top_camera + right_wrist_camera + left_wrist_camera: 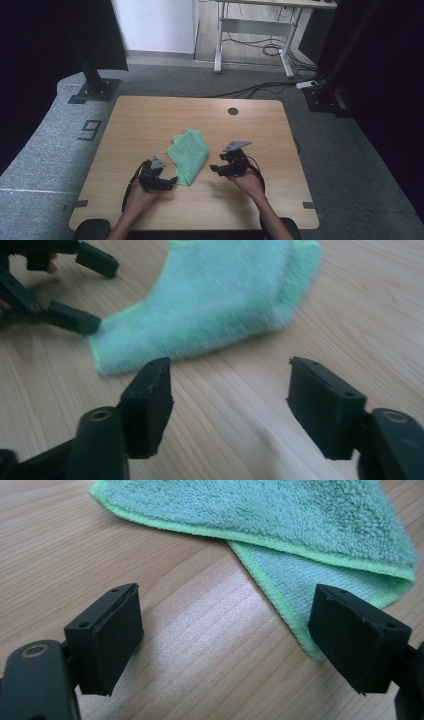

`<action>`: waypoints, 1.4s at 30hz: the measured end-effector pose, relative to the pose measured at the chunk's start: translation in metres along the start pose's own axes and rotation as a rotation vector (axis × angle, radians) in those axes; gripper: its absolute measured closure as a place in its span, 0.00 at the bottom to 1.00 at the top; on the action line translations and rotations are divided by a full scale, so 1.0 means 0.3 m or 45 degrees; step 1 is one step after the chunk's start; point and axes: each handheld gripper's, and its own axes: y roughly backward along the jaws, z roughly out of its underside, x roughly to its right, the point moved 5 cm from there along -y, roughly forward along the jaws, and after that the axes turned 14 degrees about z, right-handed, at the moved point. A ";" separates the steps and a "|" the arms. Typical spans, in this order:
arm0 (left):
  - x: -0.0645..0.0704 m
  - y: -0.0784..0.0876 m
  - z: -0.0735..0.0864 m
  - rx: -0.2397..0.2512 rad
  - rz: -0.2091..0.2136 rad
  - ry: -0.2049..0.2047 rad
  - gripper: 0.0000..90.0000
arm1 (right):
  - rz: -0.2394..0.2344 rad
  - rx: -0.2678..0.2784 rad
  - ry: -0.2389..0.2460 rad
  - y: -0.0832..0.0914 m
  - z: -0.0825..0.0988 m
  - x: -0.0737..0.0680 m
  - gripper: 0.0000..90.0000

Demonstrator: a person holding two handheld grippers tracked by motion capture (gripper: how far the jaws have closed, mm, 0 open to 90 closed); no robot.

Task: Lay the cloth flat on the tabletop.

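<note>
The left claw (172,181) rests low on the counter (140,125), toward its near edge and left of the middle, with its jaws apart and nothing between them. In the left gripper view its right jaw stands just in front of the near corner of the green cloth (280,520), close to the hem but not pressing on it; bare wood lies between the two pads.

The green cloth (189,154) lies folded near the middle of the counter, a little toward the near edge, between the two claws. It looks doubled over, with one layer's edge showing beneath the upper flap in the left gripper view.

The right claw (214,169) is on the cloth's right side, apart from it, jaws parted and empty. The right gripper view is blurred, so the fold (215,295) is soft there, and the left claw (95,295) appears beyond the cloth's far corner.

Judged from this, a fold is laid and both claws have let go. The next move calls for picking a fresh edge or corner: each claw must come down over the hem, close on it cleanly, and lift both layers together.
</note>
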 end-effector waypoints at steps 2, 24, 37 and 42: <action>-0.001 0.002 0.001 0.000 0.003 0.002 0.16 | -0.025 -0.004 0.020 -0.023 -0.024 -0.021 0.45; -0.017 0.017 0.011 -0.001 0.034 -0.016 0.15 | -0.130 -0.094 0.176 -0.277 -0.173 -0.218 0.58; -0.018 0.017 0.011 -0.005 0.031 -0.017 0.15 | -0.082 -0.119 0.221 -0.379 -0.180 -0.270 0.83; -0.018 0.017 0.011 -0.005 0.030 -0.018 0.15 | -0.044 -0.105 0.252 -0.361 -0.181 -0.266 0.96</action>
